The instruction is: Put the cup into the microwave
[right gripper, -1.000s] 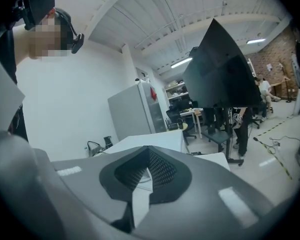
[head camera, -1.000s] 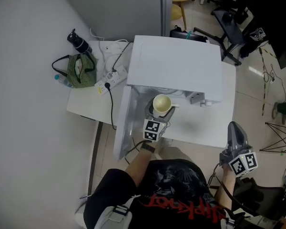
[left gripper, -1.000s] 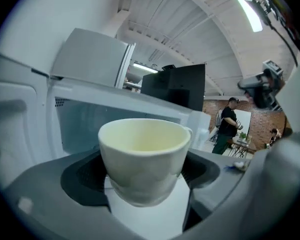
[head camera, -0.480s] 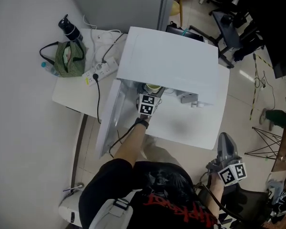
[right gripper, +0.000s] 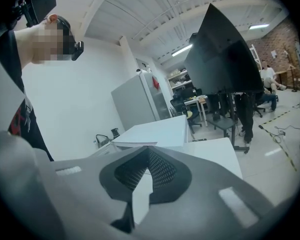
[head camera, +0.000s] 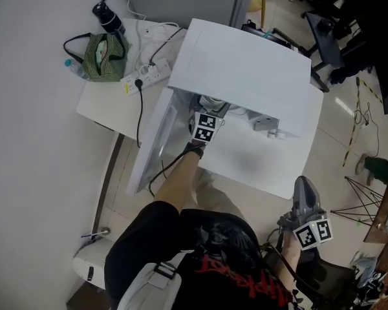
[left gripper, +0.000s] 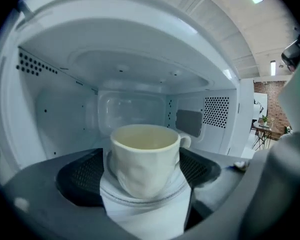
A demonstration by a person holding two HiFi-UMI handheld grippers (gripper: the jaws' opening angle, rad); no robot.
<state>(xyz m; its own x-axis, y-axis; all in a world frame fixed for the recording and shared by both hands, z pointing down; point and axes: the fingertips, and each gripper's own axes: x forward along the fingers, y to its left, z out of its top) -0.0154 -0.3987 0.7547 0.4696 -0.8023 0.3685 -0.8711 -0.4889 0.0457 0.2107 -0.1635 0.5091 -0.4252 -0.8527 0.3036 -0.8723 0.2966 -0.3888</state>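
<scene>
1. Left hand-held gripper [left gripper: 145,186]: jaws clenched on the cup [left gripper: 146,156], with a dark pad pressed to each of its sides. Seen from the head view, this hand-held gripper [head camera: 207,118] reaches in under the top of the microwave [head camera: 246,63], and my forearm follows behind it.
2. The cup is cream-white and upright, and I see nothing in it. Its handle points to the back right. It sits inside the microwave cavity [left gripper: 65,99], about mid-floor, above a pale round tray. I can't tell if its base is touching.
3. The microwave door [head camera: 152,147] is swung open at the left, overhanging the near edge of the counter [head camera: 246,166].
4. Right hand-held gripper [right gripper: 147,156]: jaws closed tip to tip, nothing between them. From the head view, this hand-held gripper [head camera: 302,187] hangs off the counter's near right corner, over the floor.
5. Far left corner of the counter: power strip [head camera: 141,81], green striped bag [head camera: 103,47] and dark bottle [head camera: 108,18].
</scene>
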